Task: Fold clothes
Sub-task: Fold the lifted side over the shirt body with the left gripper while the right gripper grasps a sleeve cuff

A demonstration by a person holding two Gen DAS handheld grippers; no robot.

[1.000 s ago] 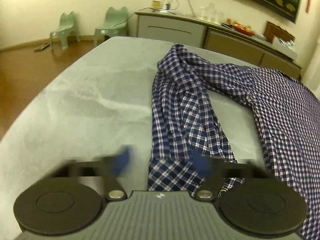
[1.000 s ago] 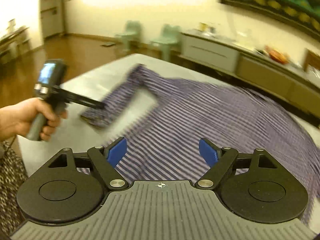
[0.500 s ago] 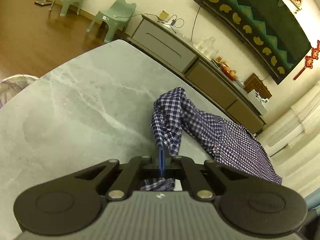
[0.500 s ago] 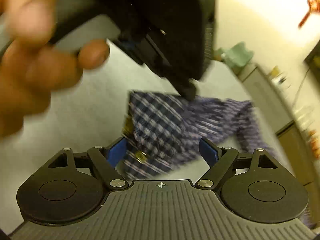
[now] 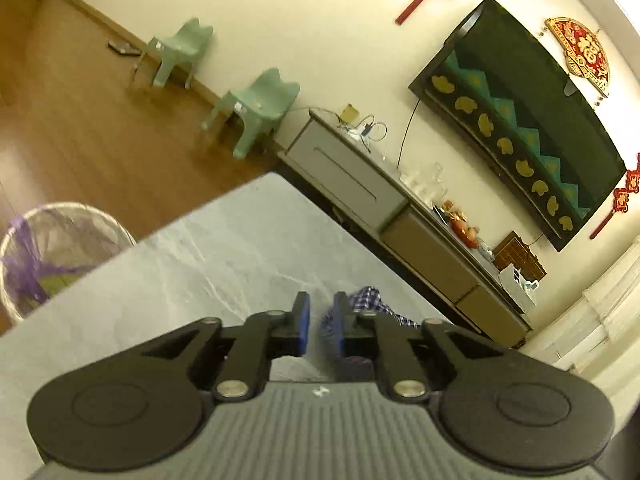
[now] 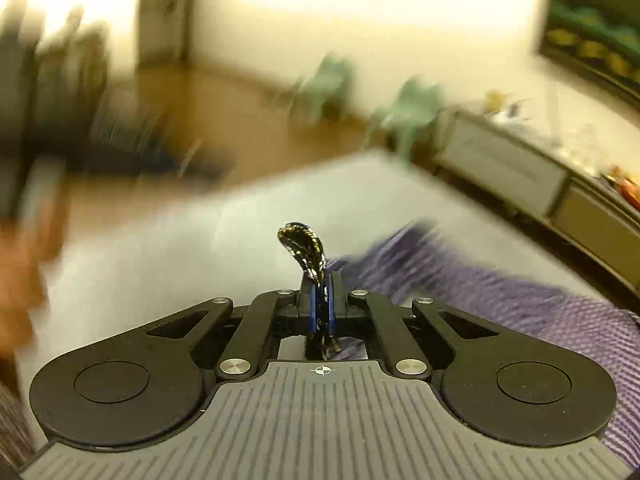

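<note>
Blue checked shirt (image 6: 500,304) lies rumpled on table (image 6: 200,240)

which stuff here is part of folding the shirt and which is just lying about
Part of the job:
plaid shirt
right gripper, shut on the shirt
left gripper, slightly open
table

Just lying about:
green chairs
sideboard
lined basket

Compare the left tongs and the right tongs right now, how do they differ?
The right tongs are shut tight on a fold of the plaid shirt, which sticks up between the blue pads; the left tongs stand slightly apart, with shirt cloth showing in the gap but no clear pinch. The right wrist view is motion-blurred; the left wrist view is sharp. Both hang over the grey table.
</note>
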